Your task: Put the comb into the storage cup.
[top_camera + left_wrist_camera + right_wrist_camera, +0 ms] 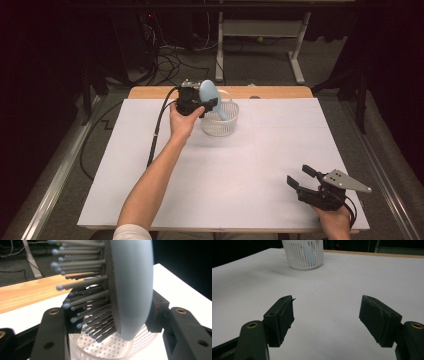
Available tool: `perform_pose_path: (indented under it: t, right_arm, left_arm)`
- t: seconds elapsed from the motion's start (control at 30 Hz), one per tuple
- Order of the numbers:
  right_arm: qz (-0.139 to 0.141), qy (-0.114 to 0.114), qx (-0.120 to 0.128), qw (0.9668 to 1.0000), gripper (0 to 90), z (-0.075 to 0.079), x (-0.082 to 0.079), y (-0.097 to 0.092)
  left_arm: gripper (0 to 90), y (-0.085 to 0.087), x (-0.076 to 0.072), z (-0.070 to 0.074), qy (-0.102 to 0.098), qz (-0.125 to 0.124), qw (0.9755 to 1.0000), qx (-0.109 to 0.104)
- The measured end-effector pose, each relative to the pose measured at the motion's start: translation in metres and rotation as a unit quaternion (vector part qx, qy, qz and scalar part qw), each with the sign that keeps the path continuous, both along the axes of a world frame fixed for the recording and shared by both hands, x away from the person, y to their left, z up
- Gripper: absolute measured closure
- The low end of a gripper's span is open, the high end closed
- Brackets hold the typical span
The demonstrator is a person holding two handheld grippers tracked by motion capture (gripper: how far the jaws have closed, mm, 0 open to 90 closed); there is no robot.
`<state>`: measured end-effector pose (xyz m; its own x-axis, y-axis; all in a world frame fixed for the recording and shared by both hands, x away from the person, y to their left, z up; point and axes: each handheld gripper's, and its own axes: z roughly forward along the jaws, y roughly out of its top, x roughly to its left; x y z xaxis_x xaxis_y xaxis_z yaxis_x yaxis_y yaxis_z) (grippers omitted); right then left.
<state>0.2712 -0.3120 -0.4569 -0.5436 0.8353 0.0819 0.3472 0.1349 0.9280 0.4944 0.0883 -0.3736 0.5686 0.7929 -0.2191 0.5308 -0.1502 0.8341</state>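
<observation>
A light blue hairbrush (208, 92) with grey bristles stands tilted, head up, its handle down inside a white perforated basket (220, 127) at the table's far middle. My left gripper (202, 106) holds the brush head just above the basket's left rim. In the left gripper view the head (132, 290) sits between the jaws: one pad (156, 312) lies against its smooth back and the bristle tips meet the other pad. The basket (112, 350) is right below. My right gripper (300, 176) rests open at the near right of the table with nothing between its fingers (327, 317); it faces the basket (303, 255).
White paper (225, 175) covers the table, with a wooden edge (280, 92) showing at the far side. A black cable (156, 131) runs from the left gripper down the table's left side. Beyond the table are desk legs (298, 55) and floor cables.
</observation>
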Motion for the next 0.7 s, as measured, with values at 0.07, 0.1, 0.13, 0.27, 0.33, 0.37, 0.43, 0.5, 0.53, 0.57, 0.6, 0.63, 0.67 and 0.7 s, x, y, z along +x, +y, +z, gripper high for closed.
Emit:
perform_pose_path:
  t: [0.07,0.1,0.13,0.27,0.33,0.37,0.43,0.5,0.53,0.57,0.6,0.63,0.67,0.7]
  right_arm:
    - [0.000,0.000,0.000,1.0000,28.5,0.000,0.000,0.000]
    - [0.000,0.001,0.000,1.0000,28.5,0.000,0.000,0.000]
    - [0.000,0.001,-0.001,1.0000,28.5,0.000,0.000,0.000]
    - [0.001,0.001,-0.002,1.0000,28.5,0.000,0.000,0.001]
    - [-0.001,0.002,-0.002,1.0000,28.5,0.000,0.001,0.000]
    - [-0.001,0.002,-0.002,1.0000,28.5,0.000,0.001,0.000]
    - [0.000,0.002,-0.002,1.0000,28.5,0.000,0.001,0.000]
    - [0.000,0.002,-0.002,1.0000,28.5,0.000,0.001,0.001]
    - [0.000,0.002,-0.002,1.0000,28.5,0.000,0.000,0.001]
    - [0.000,0.002,-0.002,1.0000,28.5,0.000,0.000,0.001]
    - [0.000,0.002,-0.002,1.0000,28.5,0.000,0.001,0.001]
    - [0.000,0.002,-0.002,1.0000,28.5,0.000,0.001,0.001]
    - [-0.001,0.002,-0.002,1.0000,28.5,0.000,0.001,0.000]
    - [-0.001,0.002,-0.002,1.0000,28.6,0.000,0.001,0.000]
  left_arm:
    - [40.6,0.002,0.000,0.000,0.000,0.004,1.0000,0.002]
    - [40.0,0.004,0.000,-0.001,0.000,0.008,1.0000,0.003]
    - [39.3,0.005,0.000,-0.001,-0.001,0.010,0.9999,0.004]
    - [37.4,0.007,0.000,-0.002,-0.002,0.012,0.9999,0.010]
    - [36.7,0.008,0.000,-0.002,-0.001,0.012,0.9998,0.012]
    - [36.0,0.008,0.000,-0.002,0.000,0.013,0.9998,0.014]
    - [35.3,0.010,0.001,-0.002,0.003,0.012,0.9998,0.015]
    - [34.4,0.011,0.002,-0.003,0.007,0.012,0.9998,0.017]
    - [33.6,0.012,0.002,-0.004,0.008,0.013,0.9997,0.019]
    - [32.9,0.012,0.002,-0.004,0.009,0.016,0.9996,0.022]
    - [31.6,0.012,0.002,-0.004,0.008,0.018,0.9995,0.025]
    - [30.5,0.012,0.002,-0.005,0.007,0.020,0.9994,0.027]
    - [29.8,0.012,0.002,-0.005,0.007,0.020,0.9994,0.026]
    - [29.5,0.013,0.002,-0.004,0.008,0.020,0.9994,0.026]
